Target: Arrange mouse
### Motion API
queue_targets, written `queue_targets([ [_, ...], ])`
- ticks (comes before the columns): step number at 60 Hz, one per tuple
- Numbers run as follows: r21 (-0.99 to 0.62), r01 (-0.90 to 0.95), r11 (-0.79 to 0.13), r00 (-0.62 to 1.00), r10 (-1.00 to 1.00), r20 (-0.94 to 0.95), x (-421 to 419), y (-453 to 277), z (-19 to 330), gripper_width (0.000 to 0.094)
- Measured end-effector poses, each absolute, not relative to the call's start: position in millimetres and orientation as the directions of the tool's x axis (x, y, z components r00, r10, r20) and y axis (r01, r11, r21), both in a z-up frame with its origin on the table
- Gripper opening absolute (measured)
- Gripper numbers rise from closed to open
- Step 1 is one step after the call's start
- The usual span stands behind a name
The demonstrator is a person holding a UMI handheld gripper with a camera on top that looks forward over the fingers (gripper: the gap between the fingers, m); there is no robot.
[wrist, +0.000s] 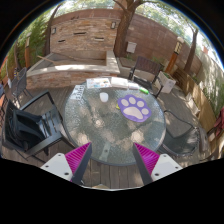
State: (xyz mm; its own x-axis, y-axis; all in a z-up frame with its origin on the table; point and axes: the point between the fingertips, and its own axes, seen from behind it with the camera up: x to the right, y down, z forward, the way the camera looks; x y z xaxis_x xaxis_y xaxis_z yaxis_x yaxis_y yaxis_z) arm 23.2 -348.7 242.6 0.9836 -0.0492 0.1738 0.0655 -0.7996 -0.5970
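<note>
1. The gripper point(112, 163) is being held high above a round glass table point(80, 135), with its two fingers spread wide and nothing being pinched between the pink pads point(78, 159); this height and spread are being judged as an approach stance, before any descent

2. Just ahead of the fingers, the glass top is being seen through to its dark frame, and the near part of it is being kept bare, which is being judged as room for working

3. Farther on, a round purple mat point(136, 107) with a pale paw print is being seen lying flat on the far right part of the table; it is being judged as the spot meant for the mouse

4. Left of the mat, a small white object point(104, 97) is being seen resting on the glass, apart from the mat; this is being taken as the mouse, though it is too small for its shape or facing to be told

5. Around the table, dark chairs point(35, 122) are being seen pulled back

6. Beyond, a brick wall point(85, 35) and a tree point(126, 25) are being seen closing off the patio
</note>
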Motion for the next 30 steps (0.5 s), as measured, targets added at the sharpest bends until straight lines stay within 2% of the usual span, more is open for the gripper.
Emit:
queue_targets([
  [9,-0.552,0.062,-0.831,0.986,-0.035,0.163,29,-356,232,0.0839],
  [11,-0.55,0.059,-0.833,0.987,-0.032,0.155,28,-344,208,0.0839],
  [21,-0.604,0.031,-0.797,0.996,-0.026,0.086,22,-279,132,0.0846],
  [30,-0.713,0.064,-0.698,0.997,0.023,0.067,25,-181,89,0.0844],
])
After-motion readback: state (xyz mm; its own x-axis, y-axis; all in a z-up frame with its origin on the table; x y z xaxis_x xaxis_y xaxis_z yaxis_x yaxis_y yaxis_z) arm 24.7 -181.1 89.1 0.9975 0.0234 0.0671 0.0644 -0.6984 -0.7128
